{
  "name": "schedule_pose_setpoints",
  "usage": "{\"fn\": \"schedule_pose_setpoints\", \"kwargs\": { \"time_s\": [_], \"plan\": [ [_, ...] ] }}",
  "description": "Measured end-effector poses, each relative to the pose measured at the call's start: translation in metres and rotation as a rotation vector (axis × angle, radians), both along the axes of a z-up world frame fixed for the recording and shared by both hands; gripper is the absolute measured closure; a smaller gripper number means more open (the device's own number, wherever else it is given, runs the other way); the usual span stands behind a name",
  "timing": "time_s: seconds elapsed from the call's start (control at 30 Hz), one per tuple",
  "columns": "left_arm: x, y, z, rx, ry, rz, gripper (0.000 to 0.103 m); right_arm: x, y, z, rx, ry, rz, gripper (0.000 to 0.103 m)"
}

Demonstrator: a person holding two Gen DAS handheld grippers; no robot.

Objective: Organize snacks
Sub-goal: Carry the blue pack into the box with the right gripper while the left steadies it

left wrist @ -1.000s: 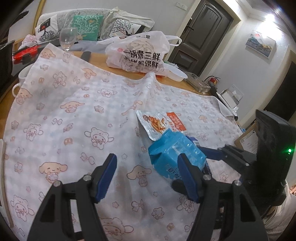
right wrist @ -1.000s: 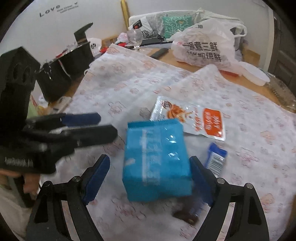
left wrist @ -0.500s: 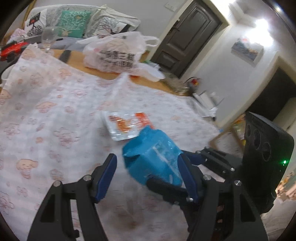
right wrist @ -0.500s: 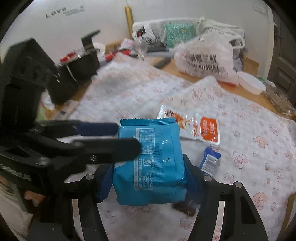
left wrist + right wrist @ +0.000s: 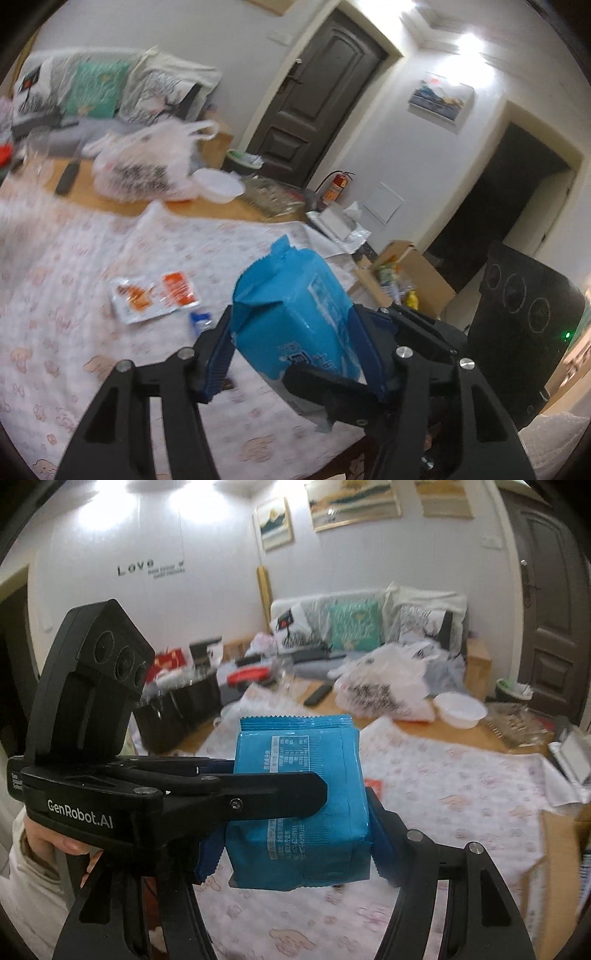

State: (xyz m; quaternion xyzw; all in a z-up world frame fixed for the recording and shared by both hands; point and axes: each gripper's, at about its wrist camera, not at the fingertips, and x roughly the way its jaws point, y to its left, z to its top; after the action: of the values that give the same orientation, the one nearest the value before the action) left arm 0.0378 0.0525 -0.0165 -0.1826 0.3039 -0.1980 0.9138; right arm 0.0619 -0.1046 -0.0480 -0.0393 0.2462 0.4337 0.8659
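Observation:
A blue snack packet is held up in the air above the table by both grippers at once. My left gripper is shut on its sides, and it also shows in the right wrist view, crossing in from the left. My right gripper is shut on the packet's lower part, and it shows in the left wrist view, reaching in from the right. An orange-and-white snack sachet and a small blue packet lie on the patterned cloth below.
A white plastic bag, a white bowl and a remote sit at the table's far side. An open cardboard box with items stands beyond the right table edge. A sofa with cushions is behind.
The blue packet has been lifted off the cloth and raised well above the table. My left gripper has closed onto it, so both grippers now grip it.

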Motion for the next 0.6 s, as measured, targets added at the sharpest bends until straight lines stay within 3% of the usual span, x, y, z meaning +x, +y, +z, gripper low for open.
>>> {"fn": "schedule_pose_setpoints", "kwargs": {
  "time_s": [0.33,0.6],
  "plan": [
    [0.026,-0.155,0.045,0.127,-0.040,-0.138,0.047,-0.004,-0.147,0.024,0.099,-0.061,-0.148,0.041],
    [0.077,-0.278,0.032,0.221,-0.001,-0.263,0.047,0.026,-0.253,0.006,0.061,-0.042,-0.302,0.041]
  ]
}}
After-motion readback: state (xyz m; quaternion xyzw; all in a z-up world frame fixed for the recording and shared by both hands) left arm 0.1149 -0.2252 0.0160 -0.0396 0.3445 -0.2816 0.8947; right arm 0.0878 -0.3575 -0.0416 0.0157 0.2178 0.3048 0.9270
